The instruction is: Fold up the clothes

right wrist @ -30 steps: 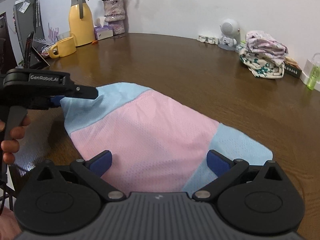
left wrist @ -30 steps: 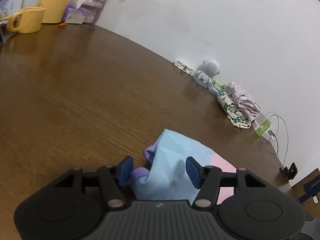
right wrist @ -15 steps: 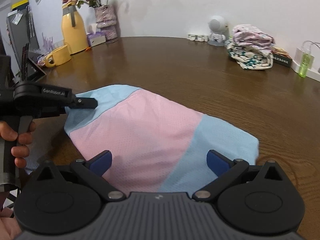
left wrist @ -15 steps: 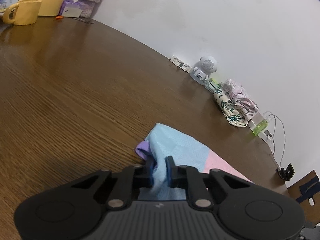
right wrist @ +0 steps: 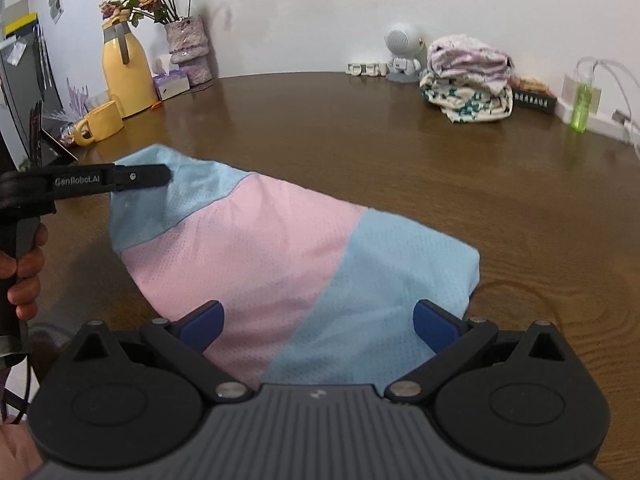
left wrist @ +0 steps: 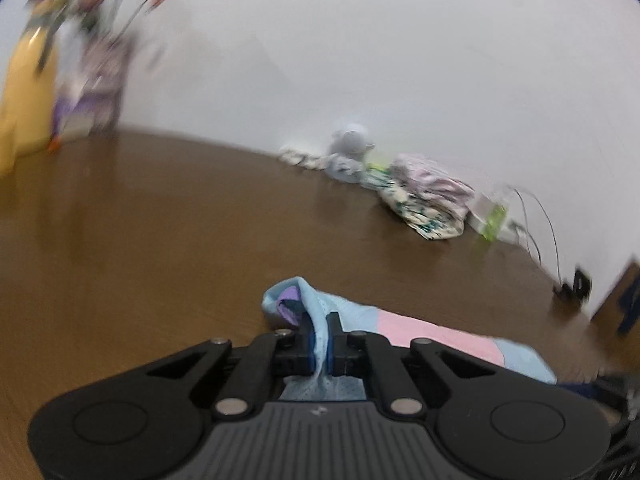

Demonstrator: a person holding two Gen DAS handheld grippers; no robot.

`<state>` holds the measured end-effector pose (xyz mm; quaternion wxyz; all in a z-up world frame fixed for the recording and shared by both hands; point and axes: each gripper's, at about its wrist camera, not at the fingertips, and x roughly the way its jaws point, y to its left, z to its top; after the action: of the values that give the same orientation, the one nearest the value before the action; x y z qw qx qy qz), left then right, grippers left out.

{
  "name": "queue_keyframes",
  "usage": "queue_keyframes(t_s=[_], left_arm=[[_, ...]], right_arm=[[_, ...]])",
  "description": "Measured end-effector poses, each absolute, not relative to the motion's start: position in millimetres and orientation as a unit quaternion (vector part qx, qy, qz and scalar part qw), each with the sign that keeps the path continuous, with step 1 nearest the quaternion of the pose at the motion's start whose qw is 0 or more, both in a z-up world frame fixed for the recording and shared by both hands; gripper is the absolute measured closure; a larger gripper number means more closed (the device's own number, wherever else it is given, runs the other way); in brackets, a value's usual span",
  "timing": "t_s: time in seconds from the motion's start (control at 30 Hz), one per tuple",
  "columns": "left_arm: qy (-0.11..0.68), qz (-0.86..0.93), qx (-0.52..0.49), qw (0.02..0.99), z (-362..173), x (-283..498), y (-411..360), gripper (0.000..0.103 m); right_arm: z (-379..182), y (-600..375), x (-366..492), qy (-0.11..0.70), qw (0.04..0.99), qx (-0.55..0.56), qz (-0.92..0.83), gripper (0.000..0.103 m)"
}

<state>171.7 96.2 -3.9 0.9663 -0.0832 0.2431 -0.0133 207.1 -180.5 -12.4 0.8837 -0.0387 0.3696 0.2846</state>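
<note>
A pink and light-blue mesh garment [right wrist: 280, 256] lies on the brown wooden table [right wrist: 360, 132]. My left gripper [left wrist: 320, 340] is shut on the garment's light-blue left end [left wrist: 316, 312], where a purple lining shows, and lifts it a little off the table. It also shows from the side in the right wrist view [right wrist: 132, 178], held by a hand. My right gripper [right wrist: 318, 320] is open, its blue pads either side of the garment's near edge, just above the cloth.
A pile of folded clothes [right wrist: 468, 76] sits at the back right by a small white robot figure [right wrist: 402, 52] and a green bottle [right wrist: 580, 108]. A yellow jug [right wrist: 122, 76], yellow mug [right wrist: 102, 122], tissue box and flower vase [right wrist: 188, 54] stand at the back left.
My left gripper closed on the garment's light-blue end and has raised and swung it; its view is blurred. My right gripper stayed open over the near edge.
</note>
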Motion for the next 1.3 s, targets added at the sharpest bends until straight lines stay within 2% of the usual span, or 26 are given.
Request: queue_keyframes(t_s=[0.17, 0.27, 0.4, 0.53, 0.57, 0.6, 0.67, 0.7, 0.97, 1.03, 1.07, 1.1, 1.3], left_arm=[[0.22, -0.071, 0.112, 0.966, 1.1, 168.3, 34.4, 0.099], [0.227, -0.109, 0.183, 0.95, -7.1, 167.1, 4.1, 0.099], [0.241, -0.111, 0.154, 0.952, -10.4, 169.9, 3.0, 0.097], [0.254, -0.06, 0.081, 0.962, -5.3, 175.1, 37.9, 0.089], [0.259, -0.045, 0.065, 0.963, -5.1, 175.1, 47.5, 0.077], [0.265, -0.029, 0.046, 0.963, -5.9, 175.0, 57.0, 0.06], [0.277, 0.0, 0.001, 0.961, -8.1, 175.0, 76.7, 0.038], [0.284, 0.013, -0.02, 0.959, -9.1, 175.4, 86.4, 0.035], [0.328, 0.01, -0.162, 0.931, -20.4, 197.4, 132.1, 0.036], [0.327, 0.01, -0.168, 0.93, -21.6, 201.8, 132.2, 0.047], [0.33, 0.007, -0.174, 0.928, -22.4, 203.5, 132.1, 0.081], [0.338, 0.0, -0.191, 0.922, -24.6, 205.1, 133.6, 0.094], [0.311, -0.006, -0.191, 0.931, -21.7, 198.4, 129.7, 0.096]], right_arm=[[-16.9, -182.8, 207.1, 0.373, 0.881, -0.03, 0.288, 0.001], [-17.2, -184.9, 206.1, 0.372, 0.881, -0.025, 0.291, 0.001], [-15.9, -190.4, 205.1, 0.371, 0.88, -0.017, 0.295, 0.0], [-13.9, -191.0, 207.0, 0.371, 0.879, -0.017, 0.297, 0.0], [-13.8, -190.0, 207.1, 0.371, 0.879, -0.019, 0.298, 0.0], [-14.1, -188.6, 207.5, 0.371, 0.879, -0.02, 0.297, 0.0], [-15.4, -187.2, 207.8, 0.372, 0.879, -0.022, 0.296, 0.0], [-16.3, -186.2, 208.0, 0.373, 0.88, -0.023, 0.294, 0.0], [-17.2, -183.5, 207.9, 0.376, 0.881, -0.03, 0.287, 0.001], [-17.6, -183.4, 207.2, 0.376, 0.881, -0.031, 0.286, 0.001], [-17.5, -183.4, 207.1, 0.377, 0.881, -0.031, 0.285, 0.001], [-17.5, -183.3, 206.9, 0.377, 0.881, -0.031, 0.285, 0.001], [-17.7, -182.3, 205.4, 0.375, 0.882, -0.035, 0.284, 0.001]])
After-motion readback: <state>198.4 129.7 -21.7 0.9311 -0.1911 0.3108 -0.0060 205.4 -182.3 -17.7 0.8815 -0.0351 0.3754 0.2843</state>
